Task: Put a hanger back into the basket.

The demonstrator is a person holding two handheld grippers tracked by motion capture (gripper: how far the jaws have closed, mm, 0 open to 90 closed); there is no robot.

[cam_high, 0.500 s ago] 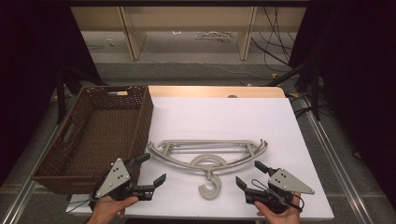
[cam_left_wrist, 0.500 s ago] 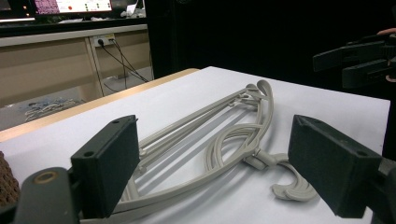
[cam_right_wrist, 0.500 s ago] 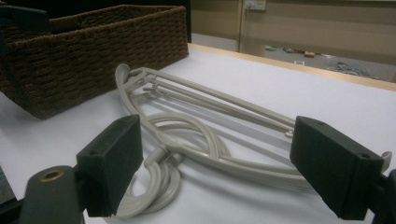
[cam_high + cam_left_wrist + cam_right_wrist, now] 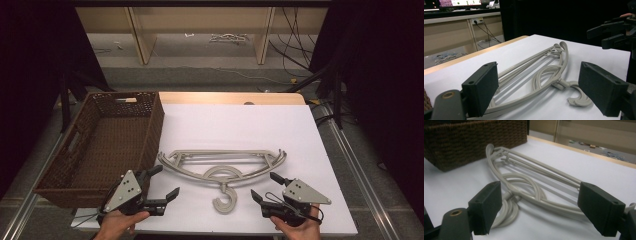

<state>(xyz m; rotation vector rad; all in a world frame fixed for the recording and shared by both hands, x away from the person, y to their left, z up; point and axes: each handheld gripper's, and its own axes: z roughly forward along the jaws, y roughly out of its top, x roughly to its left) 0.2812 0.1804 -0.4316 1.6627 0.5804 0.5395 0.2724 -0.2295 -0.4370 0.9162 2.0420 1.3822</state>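
Stacked grey plastic hangers (image 4: 222,165) lie flat on the white table top (image 4: 240,125), hooks (image 4: 225,201) toward the front edge. My left gripper (image 4: 162,182) is open at the front left, its jaws aimed at the hangers' left end (image 4: 529,75). My right gripper (image 4: 267,185) is open at the front right, close to the hangers (image 4: 529,185) and their right arm. Nothing sits between either pair of jaws. The other hand's gripper (image 4: 609,32) appears far right in the left gripper view.
A brown wicker basket (image 4: 107,145) stands at the table's left side, its near wall (image 4: 474,140) next to the hangers' left tip. Wooden shelving (image 4: 200,30) and cables (image 4: 295,40) lie on the floor beyond the table's far edge.
Both grippers hold nearly the same places as before; the hangers have not moved.
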